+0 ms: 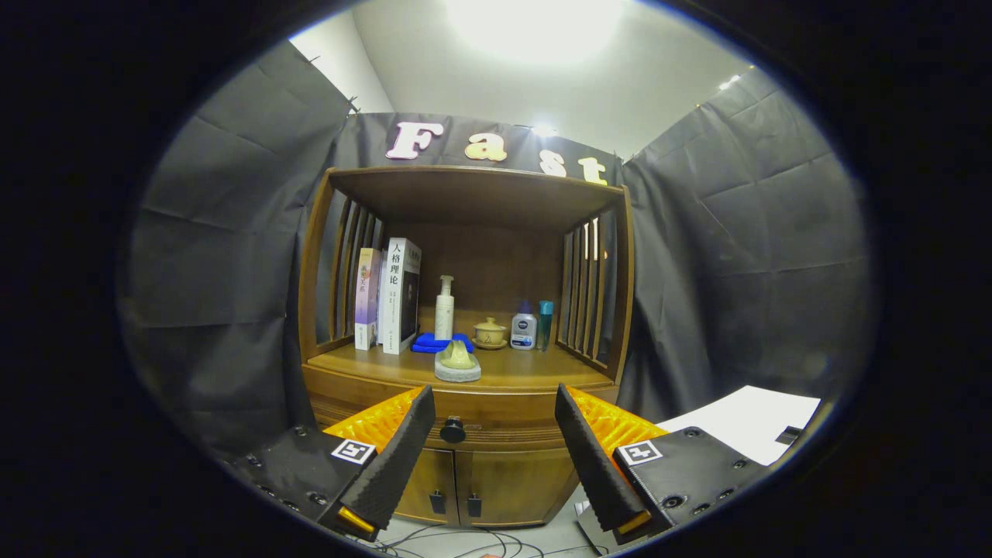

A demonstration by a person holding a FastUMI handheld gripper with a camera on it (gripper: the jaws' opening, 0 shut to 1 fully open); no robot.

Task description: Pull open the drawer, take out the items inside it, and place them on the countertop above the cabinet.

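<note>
Two fingers of your tool [496, 457] stand apart; the shut drawer's knob [452, 429] sits at twelve o'clock: approach squarely.

books: [387, 298] upright, leaning against left slats
pump bottle: [444, 308] behind blue cloth [434, 342]
small jar: [490, 332] possibly ceramic
white paper: [748, 422] lower right

Gripper [496, 403] with ribbed wedge fingers, screwed housings, square coded tags.
</note>
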